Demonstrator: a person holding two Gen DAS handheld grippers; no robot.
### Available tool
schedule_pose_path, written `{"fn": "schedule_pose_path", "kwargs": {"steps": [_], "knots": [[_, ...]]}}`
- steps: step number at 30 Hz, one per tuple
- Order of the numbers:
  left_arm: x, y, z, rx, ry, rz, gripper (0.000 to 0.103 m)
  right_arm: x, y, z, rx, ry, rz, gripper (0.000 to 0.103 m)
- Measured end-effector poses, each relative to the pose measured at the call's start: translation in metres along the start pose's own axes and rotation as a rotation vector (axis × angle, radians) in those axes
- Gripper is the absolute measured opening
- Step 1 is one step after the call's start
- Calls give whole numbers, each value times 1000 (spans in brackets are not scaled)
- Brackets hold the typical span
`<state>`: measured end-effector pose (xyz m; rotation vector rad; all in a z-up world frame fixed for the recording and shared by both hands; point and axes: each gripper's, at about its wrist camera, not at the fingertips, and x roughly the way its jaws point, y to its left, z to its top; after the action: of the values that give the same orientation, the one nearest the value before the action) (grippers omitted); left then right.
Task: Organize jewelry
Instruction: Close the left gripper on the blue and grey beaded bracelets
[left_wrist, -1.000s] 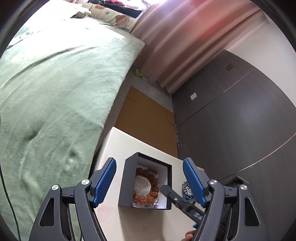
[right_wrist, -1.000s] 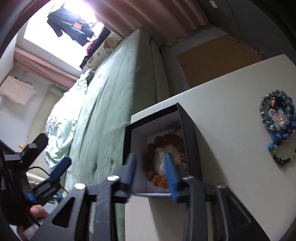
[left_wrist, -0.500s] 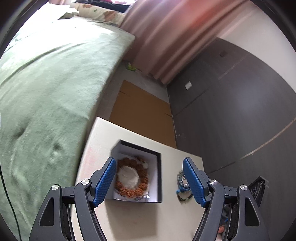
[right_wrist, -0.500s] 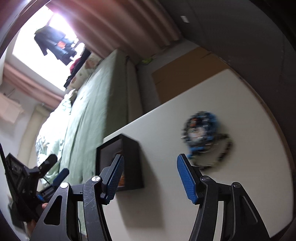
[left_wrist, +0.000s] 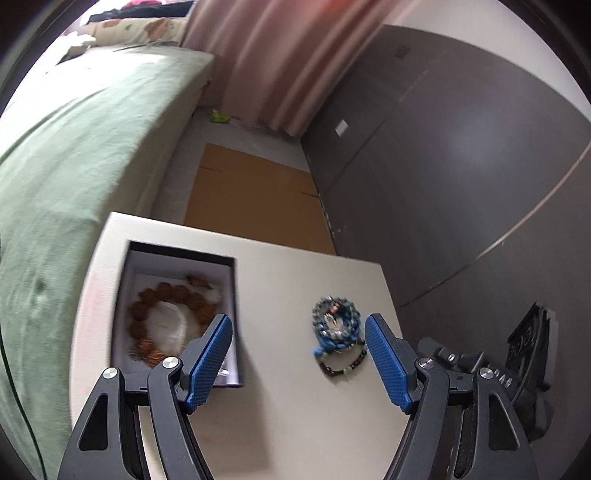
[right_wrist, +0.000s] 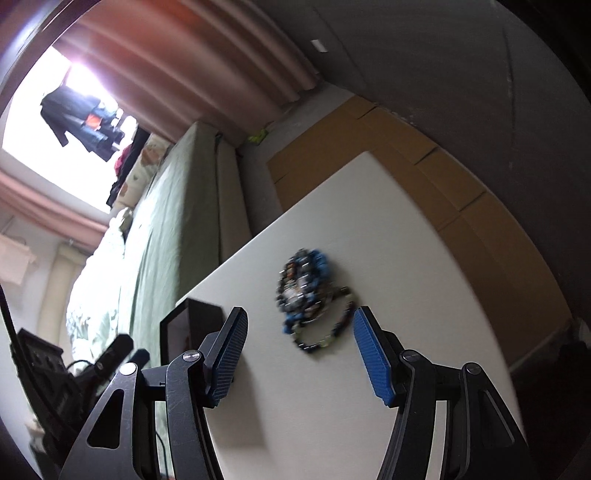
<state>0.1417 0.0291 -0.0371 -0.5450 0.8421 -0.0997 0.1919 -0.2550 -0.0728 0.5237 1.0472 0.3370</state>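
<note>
A black box (left_wrist: 232, 295) stands open on the left of the white table (left_wrist: 288, 424) and holds a brown bead bracelet (left_wrist: 147, 299) around a white cushion. A pile of blue bead bracelets (left_wrist: 338, 325) with a dark bead bracelet (left_wrist: 349, 363) lies on the table to the right of the box. My left gripper (left_wrist: 299, 350) is open and empty above the table between box and pile. My right gripper (right_wrist: 299, 350) is open and empty, just short of the blue pile (right_wrist: 304, 291). The box corner (right_wrist: 192, 325) shows at its left.
A green bed (left_wrist: 74, 155) runs along the left of the table. Brown cardboard (left_wrist: 251, 199) lies on the floor beyond the table. A dark wardrobe (left_wrist: 461, 166) stands to the right. Pink curtains (left_wrist: 280, 62) hang at the back.
The right gripper left the box, opened wide and swung right over the bead pile. The left gripper moved back and right, so box and pile both show.
</note>
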Motion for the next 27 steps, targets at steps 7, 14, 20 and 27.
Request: {"fn": "schedule_pose_path", "kwargs": {"steps": [7,14,20,27], "knots": [[29,-33,-13,54,43,12,75,-8,-20,15,25,22,-30,61],[65,-66,-9,114,106,67,72,-14,-38,22,36,36,-41,61],[94,-79,-4,112,134,92,57,-22,-64,28,121,32,-28,61],[132,-100,-11,183,184,143,33,-25,-92,32,246,29,36,61]]}}
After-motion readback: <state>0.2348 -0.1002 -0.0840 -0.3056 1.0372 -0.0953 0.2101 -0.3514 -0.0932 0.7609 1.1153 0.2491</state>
